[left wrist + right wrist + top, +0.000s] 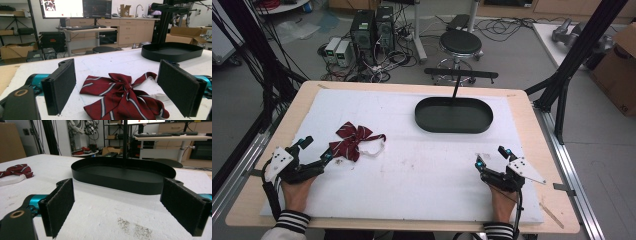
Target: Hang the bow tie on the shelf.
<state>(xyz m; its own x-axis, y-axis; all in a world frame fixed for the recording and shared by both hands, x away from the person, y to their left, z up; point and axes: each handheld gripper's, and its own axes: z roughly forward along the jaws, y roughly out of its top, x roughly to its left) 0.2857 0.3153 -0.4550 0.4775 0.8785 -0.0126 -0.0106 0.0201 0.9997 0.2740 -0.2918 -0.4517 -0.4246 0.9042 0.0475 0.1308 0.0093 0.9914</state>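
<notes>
A dark red bow tie with white stripes (pixel 351 141) lies on the white mat, a white strap (pixel 374 149) trailing from its right side. My left gripper (pixel 316 150) rests open just left of it; in the left gripper view the bow tie (pixel 121 97) lies between and just beyond the wide-apart jaws (pixel 120 90). A black oval tray (pixel 454 114) sits empty at the mat's far middle-right. My right gripper (pixel 492 156) stands open on the mat in front of the tray (pixel 122 176), nothing between its pads (pixel 61 205).
The white mat (pixel 412 165) covers a wooden table (pixel 532 130). A thin black stand (pixel 460 75) rises behind the tray. Black frame posts (pixel 577 55) flank the table. A stool (pixel 460 45) and computers (pixel 372 30) stand on the floor beyond.
</notes>
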